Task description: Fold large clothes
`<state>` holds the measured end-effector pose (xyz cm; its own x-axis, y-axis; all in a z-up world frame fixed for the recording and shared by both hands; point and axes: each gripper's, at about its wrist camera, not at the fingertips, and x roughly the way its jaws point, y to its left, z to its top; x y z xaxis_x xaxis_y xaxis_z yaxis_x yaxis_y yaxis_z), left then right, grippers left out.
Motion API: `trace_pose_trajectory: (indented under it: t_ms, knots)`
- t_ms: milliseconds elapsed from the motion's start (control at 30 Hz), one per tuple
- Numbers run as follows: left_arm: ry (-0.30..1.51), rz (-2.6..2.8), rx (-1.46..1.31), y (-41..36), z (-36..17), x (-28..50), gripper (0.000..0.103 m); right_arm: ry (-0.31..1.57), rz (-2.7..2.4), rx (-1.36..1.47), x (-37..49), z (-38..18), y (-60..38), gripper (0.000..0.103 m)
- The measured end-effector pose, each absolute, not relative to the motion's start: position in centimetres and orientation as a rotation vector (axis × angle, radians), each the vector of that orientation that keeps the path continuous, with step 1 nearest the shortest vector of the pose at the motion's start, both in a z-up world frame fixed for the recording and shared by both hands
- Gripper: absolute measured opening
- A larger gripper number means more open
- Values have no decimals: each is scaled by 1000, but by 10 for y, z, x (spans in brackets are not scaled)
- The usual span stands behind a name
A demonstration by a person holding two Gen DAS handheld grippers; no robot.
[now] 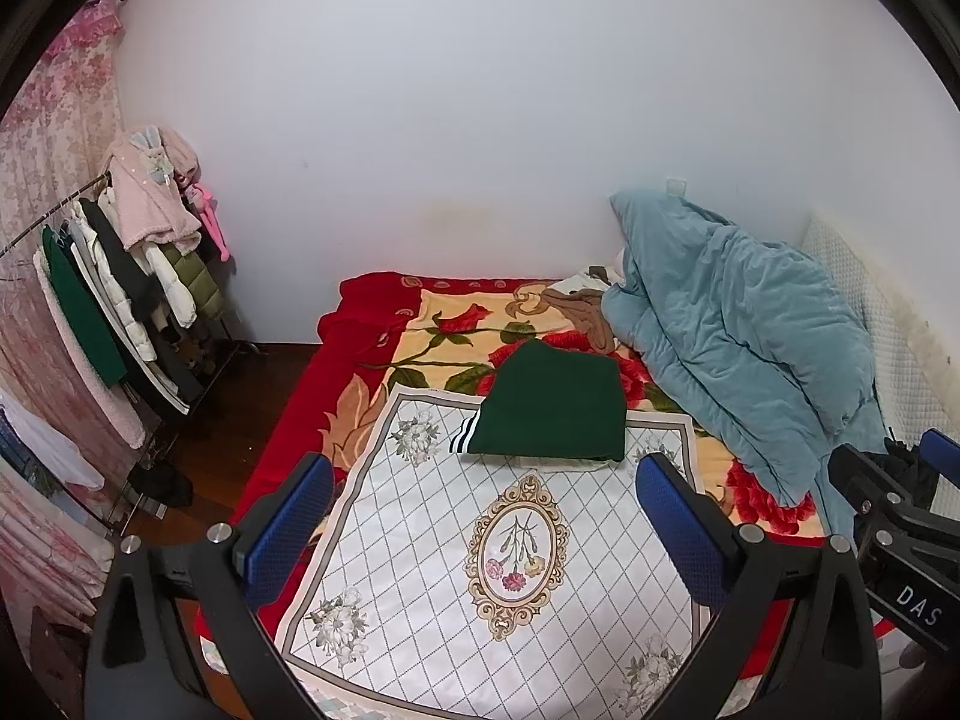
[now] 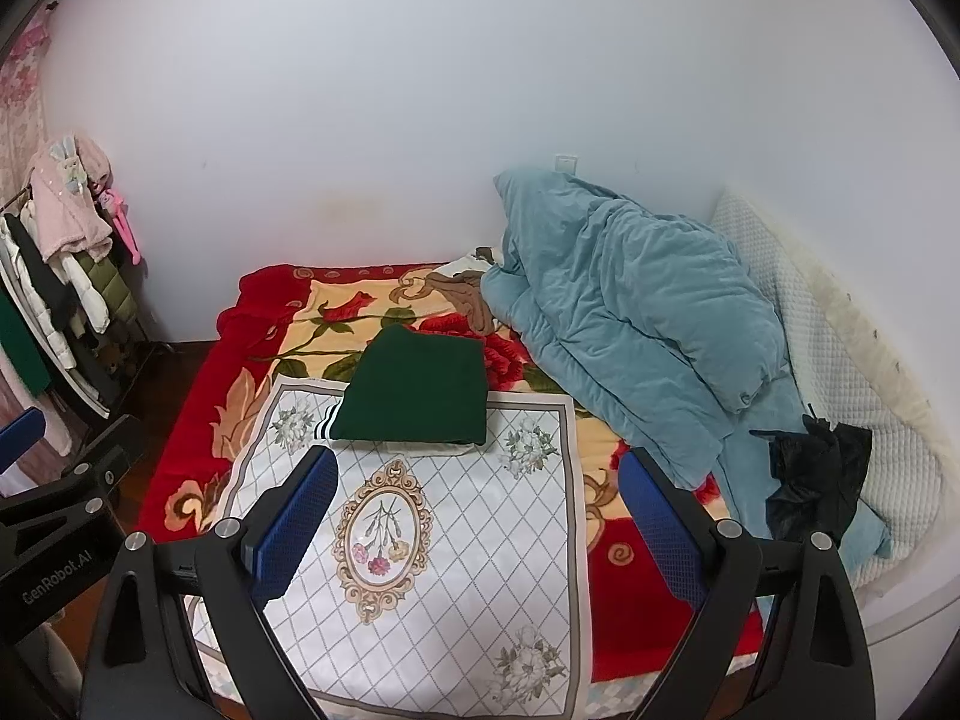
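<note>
Bed (image 1: 288,420) fills the middle of both views, its near edge cut off behind our two hand-held grippers. One dark green folded garment (image 1: 555,405) (image 2: 414,390) lies on it, a neat rectangle with a white-striped cuff poking out at its left. Its near half rests on the far edge of one white diamond-pattern cloth (image 1: 444,570) (image 2: 420,540) with an oval flower medallion, and its far half lies on the red rose blanket (image 1: 456,324) (image 2: 354,312). A pale edge shows under the garment's near side; we cannot tell what it belongs to.

To the right, one teal quilt (image 1: 732,324) (image 2: 630,312) is heaped against the wall, hiding part of a brown item behind it. A crumpled black thing (image 2: 816,480) sits on the quilt's near right; we cannot make out what it is.

We hold the left hand-held gripper (image 1: 483,540) with its blue pads wide apart, holding nothing, above the white cloth. The right hand-held gripper (image 2: 477,531) is likewise spread wide with nothing between its pads. Each is well short of the garment.

At far left, a clothes rack (image 1: 120,276) holds many hanging garments, too bunched to count.
</note>
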<state>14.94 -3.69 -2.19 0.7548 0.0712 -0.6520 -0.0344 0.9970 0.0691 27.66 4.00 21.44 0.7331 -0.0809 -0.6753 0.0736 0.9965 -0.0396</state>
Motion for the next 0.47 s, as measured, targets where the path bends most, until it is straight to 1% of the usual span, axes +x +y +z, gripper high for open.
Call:
trace_pose_trajectory:
  t_ms: [467]
  knots:
    - [707, 58, 50, -35, -18, 143, 103, 744, -85, -9, 271, 216, 39, 96]
